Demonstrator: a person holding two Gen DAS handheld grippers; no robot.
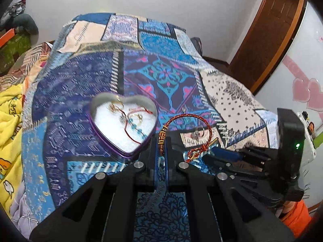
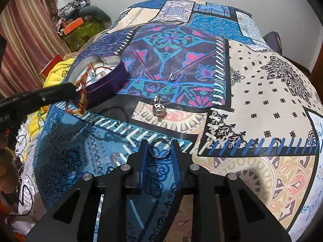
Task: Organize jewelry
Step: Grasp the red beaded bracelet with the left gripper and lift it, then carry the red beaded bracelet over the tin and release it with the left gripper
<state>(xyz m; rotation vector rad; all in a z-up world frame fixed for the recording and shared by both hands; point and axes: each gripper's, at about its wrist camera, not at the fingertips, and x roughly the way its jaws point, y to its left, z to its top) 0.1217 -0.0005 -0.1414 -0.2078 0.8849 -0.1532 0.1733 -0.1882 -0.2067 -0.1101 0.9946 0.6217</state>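
On the patterned bedspread sits the heart-shaped tin, already holding chains and rings. The left gripper, jaws pinched on the braided bracelet, hangs just beside its rim: next, I judge, carry over and release. The right gripper clasps a silver ring. Only the right view shows two ornate rings, perhaps earrings too, lying loose on the cloth
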